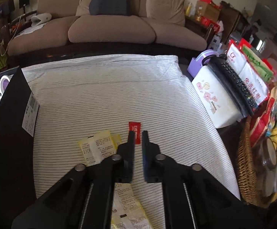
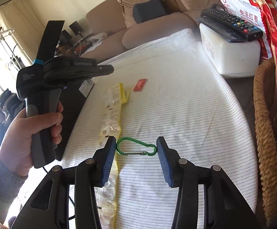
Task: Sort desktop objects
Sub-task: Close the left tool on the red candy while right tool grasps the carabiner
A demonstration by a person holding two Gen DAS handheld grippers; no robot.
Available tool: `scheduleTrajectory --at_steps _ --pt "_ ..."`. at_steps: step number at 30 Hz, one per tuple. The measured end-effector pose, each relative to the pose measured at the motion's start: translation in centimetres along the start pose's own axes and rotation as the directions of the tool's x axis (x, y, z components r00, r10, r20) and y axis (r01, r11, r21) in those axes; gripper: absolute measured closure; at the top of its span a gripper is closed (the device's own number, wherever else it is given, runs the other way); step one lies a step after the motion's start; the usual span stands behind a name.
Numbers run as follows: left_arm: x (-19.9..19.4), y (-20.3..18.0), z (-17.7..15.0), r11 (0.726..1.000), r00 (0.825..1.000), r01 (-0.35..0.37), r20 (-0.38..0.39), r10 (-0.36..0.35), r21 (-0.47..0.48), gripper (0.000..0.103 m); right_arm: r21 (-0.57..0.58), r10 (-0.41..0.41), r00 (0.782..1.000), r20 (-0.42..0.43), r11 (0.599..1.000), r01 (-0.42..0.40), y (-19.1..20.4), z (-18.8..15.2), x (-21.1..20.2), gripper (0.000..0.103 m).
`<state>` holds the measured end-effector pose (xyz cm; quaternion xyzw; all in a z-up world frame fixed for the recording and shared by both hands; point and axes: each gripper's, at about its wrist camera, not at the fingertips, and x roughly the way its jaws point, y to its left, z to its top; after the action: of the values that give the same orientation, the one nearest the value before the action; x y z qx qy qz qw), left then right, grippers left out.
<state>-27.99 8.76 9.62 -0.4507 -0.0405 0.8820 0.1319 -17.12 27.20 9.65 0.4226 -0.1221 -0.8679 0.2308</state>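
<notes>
A small red sachet (image 1: 134,132) lies on the striped white cloth (image 1: 104,95). My left gripper (image 1: 138,133) hovers over its near end, jaws a narrow gap apart, holding nothing. Yellow-and-clear packets (image 1: 97,147) lie left of it. In the right wrist view, a green carabiner (image 2: 136,146) lies flat between the open jaws of my right gripper (image 2: 136,143), its ends close to both pads. The red sachet (image 2: 140,85) and the yellow packets (image 2: 114,103) lie farther off. The hand-held left gripper body (image 2: 62,70) shows at left.
A white tissue box (image 1: 216,103) with a black remote (image 1: 233,84) on it stands at the right, with snack bags (image 1: 252,76) behind. A wicker basket (image 1: 247,164) sits at the right edge. A black box (image 1: 10,126) lies along the left side. A sofa (image 1: 108,24) is behind.
</notes>
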Motion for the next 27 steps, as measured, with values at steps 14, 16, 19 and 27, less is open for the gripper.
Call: scheduleTrajectory --at_steps 14,16,19,27 --pt "11.4 -2.0 0.0 0.984 0.985 -0.129 -0.1 0.142 0.123 0.079 -0.004 -0.012 0.999 -0.032 1.0 0.011 -1.2 0.8 1.4 0.058" --pt "11.4 -1.8 0.1 0.987 0.987 -0.113 -0.103 0.125 0.116 0.086 0.006 -0.006 0.999 -0.035 1.0 0.006 -1.5 0.8 1.6 0.058" --pt "10.2 -1.1 0.1 0.993 0.991 -0.079 -0.097 0.087 0.086 0.087 0.002 -0.003 0.999 -0.041 1.0 0.003 -1.4 0.8 1.7 0.058" --pt "-0.8 0.7 -0.2 0.999 0.999 0.038 -0.006 -0.038 0.025 0.087 -0.024 0.02 1.0 -0.004 1.0 -0.02 0.5 1.3 0.4 0.058"
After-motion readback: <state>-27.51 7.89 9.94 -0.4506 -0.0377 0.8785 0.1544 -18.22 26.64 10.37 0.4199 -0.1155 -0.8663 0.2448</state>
